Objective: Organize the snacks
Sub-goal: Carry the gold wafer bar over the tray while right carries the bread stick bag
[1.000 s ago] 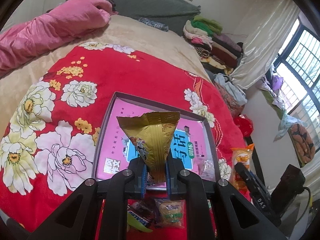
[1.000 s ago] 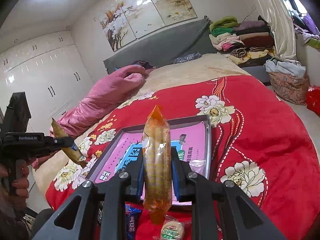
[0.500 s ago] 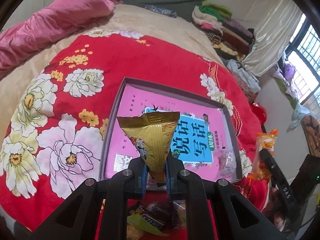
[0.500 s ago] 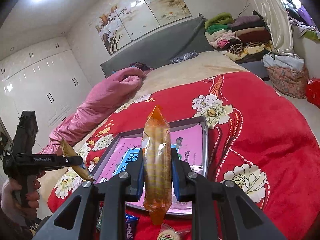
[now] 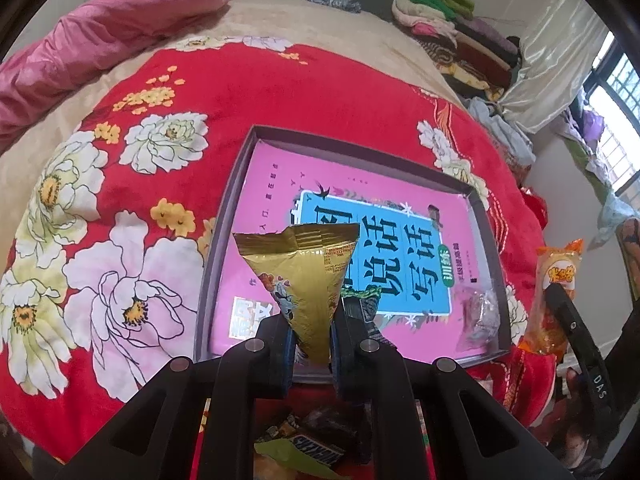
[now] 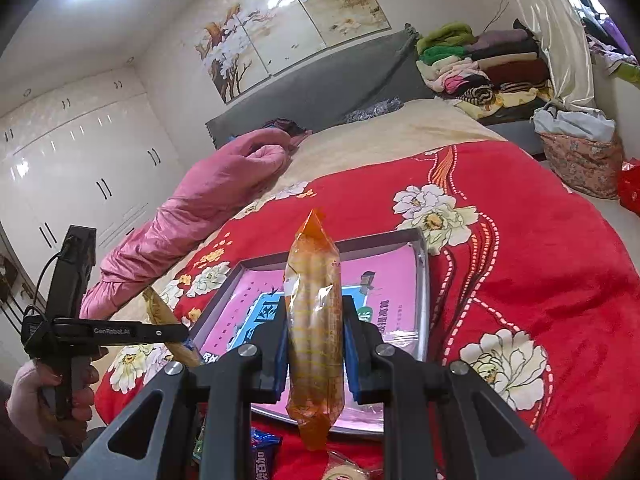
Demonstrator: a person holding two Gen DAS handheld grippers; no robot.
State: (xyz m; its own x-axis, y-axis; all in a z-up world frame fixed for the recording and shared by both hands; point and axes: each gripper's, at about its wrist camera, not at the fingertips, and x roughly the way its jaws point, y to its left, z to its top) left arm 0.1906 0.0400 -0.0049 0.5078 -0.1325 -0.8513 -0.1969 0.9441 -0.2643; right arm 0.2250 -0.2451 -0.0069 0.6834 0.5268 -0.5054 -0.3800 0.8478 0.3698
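Note:
My left gripper (image 5: 312,344) is shut on a gold snack packet (image 5: 304,276) and holds it over the near edge of a grey tray (image 5: 224,240) lined with a pink and blue book. A clear wrapped sweet (image 5: 478,316) lies in the tray's near right corner. My right gripper (image 6: 314,344) is shut on an orange packet of biscuits (image 6: 314,320), upright above the tray's (image 6: 426,280) near edge. That packet also shows at the right of the left wrist view (image 5: 554,280). The left gripper and its gold packet (image 6: 164,320) show at the left of the right wrist view.
Loose snacks lie on the red floral bedspread (image 5: 132,168) in front of the tray: a Snickers bar (image 5: 316,454), a blue packet (image 6: 262,454) and a round biscuit (image 6: 340,472). A pink quilt (image 6: 188,216) lies at the back left. Folded clothes (image 6: 480,68) are stacked beyond the bed.
Both grippers have moved forward and lower toward the tray, each with its packet still held. The tray looks larger and nearer in both views.

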